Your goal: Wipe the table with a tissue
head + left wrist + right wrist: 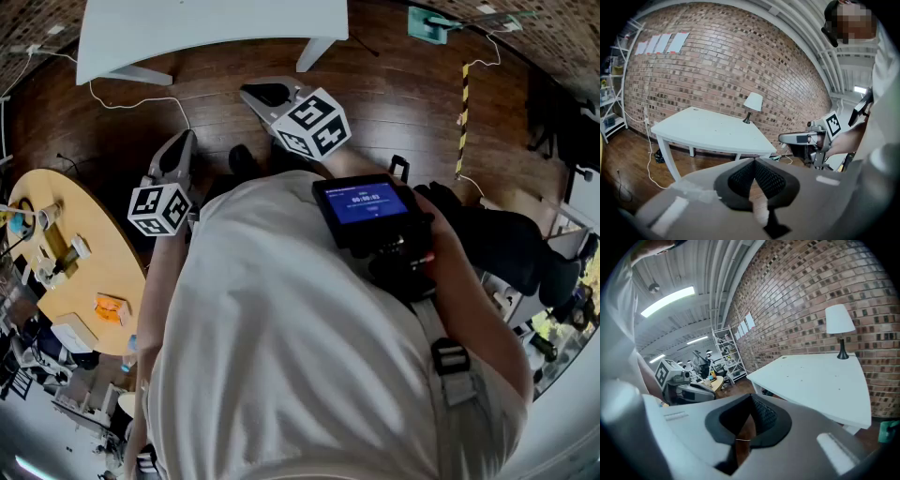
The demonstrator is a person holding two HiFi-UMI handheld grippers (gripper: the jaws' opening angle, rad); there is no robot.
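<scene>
Two grippers: the left gripper [753,162] has its jaws pressed together with nothing between them; the right gripper [751,397] likewise has its pads meeting at the tip and is empty.
Tissue: not seen in any view, neither in a jaw nor on a surface, so its place cannot be told.
Task's surface: the white table [708,130] lies ahead of both grippers and lower than them, well apart, with dark wood floor [216,103] between.
Long axis: seen from the left gripper, the tabletop runs across from left to right, its near edge facing the jaws.
Nearer hand: the right gripper is held further forward and looks the closer of the two to the table's edge; the left hangs back just beside it.
On the table: only a lamp [752,103] at the far side against the brick wall [717,56]; no container shows there.
Off to the left: a round yellow table [70,286] carries small clutter, too small to tell what holds what.
Judgement: wiping has not begun; a tissue must be found first.
</scene>
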